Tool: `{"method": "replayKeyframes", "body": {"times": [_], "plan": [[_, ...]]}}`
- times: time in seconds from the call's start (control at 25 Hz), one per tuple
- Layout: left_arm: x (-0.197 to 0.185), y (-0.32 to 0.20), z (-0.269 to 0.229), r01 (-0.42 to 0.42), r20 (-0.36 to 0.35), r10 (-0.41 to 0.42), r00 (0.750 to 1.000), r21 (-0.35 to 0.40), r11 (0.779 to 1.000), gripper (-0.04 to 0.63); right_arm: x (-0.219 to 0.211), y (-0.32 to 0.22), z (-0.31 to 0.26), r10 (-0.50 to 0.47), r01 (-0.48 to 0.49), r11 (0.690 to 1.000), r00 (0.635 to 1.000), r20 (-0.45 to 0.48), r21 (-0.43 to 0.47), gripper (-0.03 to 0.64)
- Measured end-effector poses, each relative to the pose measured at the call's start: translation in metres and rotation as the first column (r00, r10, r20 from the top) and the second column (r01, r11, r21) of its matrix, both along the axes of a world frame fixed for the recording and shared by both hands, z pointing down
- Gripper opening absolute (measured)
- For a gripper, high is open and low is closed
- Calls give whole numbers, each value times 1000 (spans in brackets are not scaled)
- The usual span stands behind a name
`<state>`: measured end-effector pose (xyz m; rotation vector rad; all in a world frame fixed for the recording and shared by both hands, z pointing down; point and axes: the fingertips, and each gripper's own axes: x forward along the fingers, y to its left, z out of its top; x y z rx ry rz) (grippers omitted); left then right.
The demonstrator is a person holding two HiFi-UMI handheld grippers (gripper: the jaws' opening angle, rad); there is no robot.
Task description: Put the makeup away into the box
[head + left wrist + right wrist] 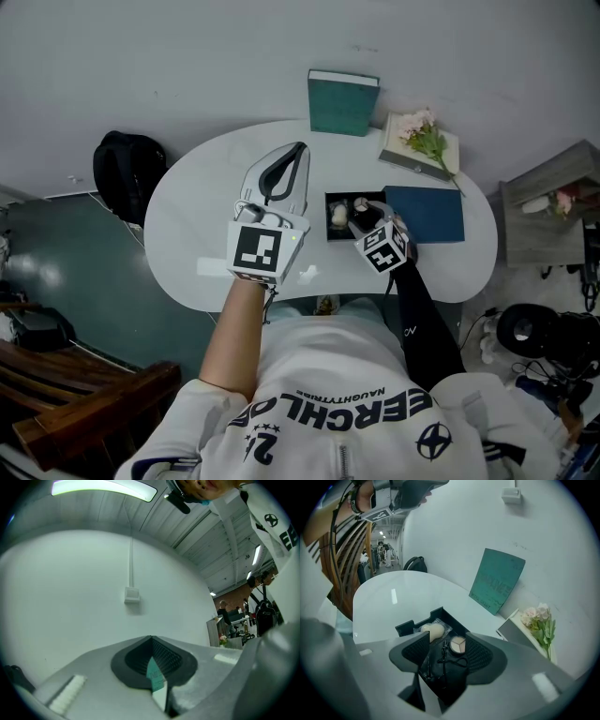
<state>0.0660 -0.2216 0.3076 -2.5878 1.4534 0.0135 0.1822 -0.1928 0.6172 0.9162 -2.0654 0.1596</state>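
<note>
- The right gripper (362,219) (446,648) hangs tilted down over the black box (330,197) (405,627) at the centre of the head view. Its jaws stand wide apart and grasp nothing.
- Its own view alone shows what lies in the box: a black eyelash curler (440,660) lies below the gap between the pads, and no pad presses on it. Beyond it are a round compact (457,644) and a pale sponge (433,630) in clear wrap.
- The left gripper (302,147) (151,638) is clenched, with its tips together and nothing held, level above the white table (197,234).
- The left gripper view shows only a bare wall and a sliver of the teal book (154,672) (342,103).
- Only the head view shows both grippers at once.
</note>
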Motion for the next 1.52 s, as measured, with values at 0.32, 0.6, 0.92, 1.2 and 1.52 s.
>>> {"method": "replayKeyframes", "body": {"times": [0.32,0.6,0.92,1.2,1.52], "plan": [[2,4,-1,-6,4,6,1000,1,1000,2,-1,5,-2,-1,1,1000,1000,4,3,267],[5,7,0,-16,6,16,1000,0,1000,2,-5,-1,-31,38,-45,997,994,102,69,264],[7,8,-4,-18,8,18,1000,5,1000,2,-7,-22,-111,65,-134,971,943,326,196,262],[12,9,-6,-24,29,24,999,7,1000,2,-7,-23,-188,35,-203,926,885,463,318,263],[14,2,-6,-4,43,4,999,-2,1000,2,13,-18,-252,-16,-311,828,818,574,467,261]]}}
